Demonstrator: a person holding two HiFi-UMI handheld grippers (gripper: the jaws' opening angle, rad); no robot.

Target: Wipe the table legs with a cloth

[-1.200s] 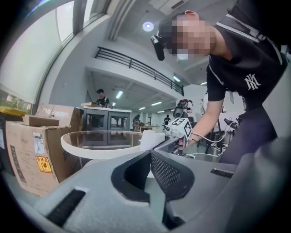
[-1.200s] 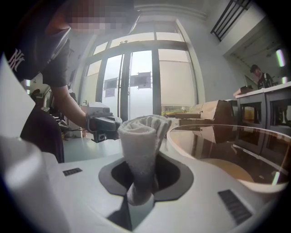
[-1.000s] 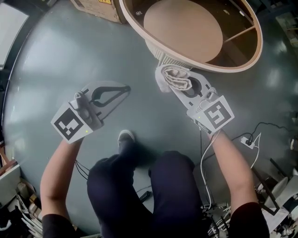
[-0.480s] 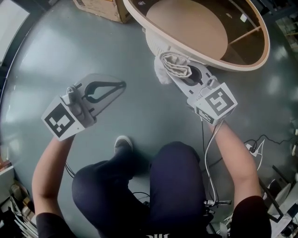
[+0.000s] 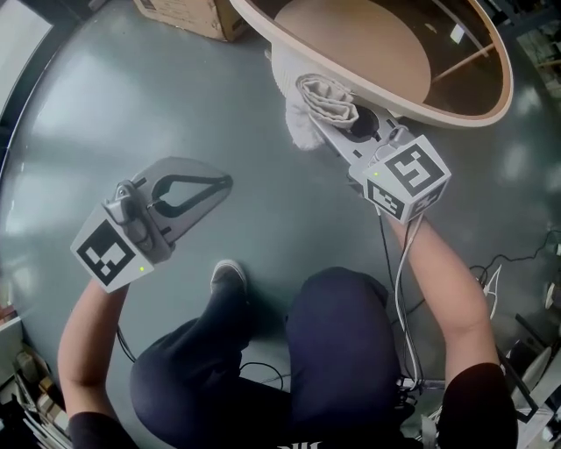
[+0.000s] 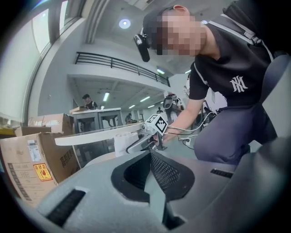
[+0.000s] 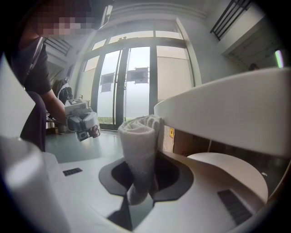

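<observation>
Right gripper (image 5: 337,110): jaws closed on a white cloth (image 5: 326,103). The cloth was terry-textured and rolled into a thick loop above the jaws, with a loose tail hanging below them. We noted the roll tucked close under the cream rim of the round table (image 5: 465,114), at the pale ribbed table leg (image 5: 282,63). We could not confirm contact with the leg.

Left gripper (image 5: 219,184): jaws brought together tip to tip, black mesh-faced pads meeting, nothing between them. It hung over the glossy grey-green floor (image 5: 88,105), well apart from the table.

Around them we logged a cardboard box (image 5: 188,16) beside the table's far edge and the person's shoe (image 5: 228,276) planted between the two grippers. A thin white cable (image 5: 396,289) ran back along the right forearm.
</observation>
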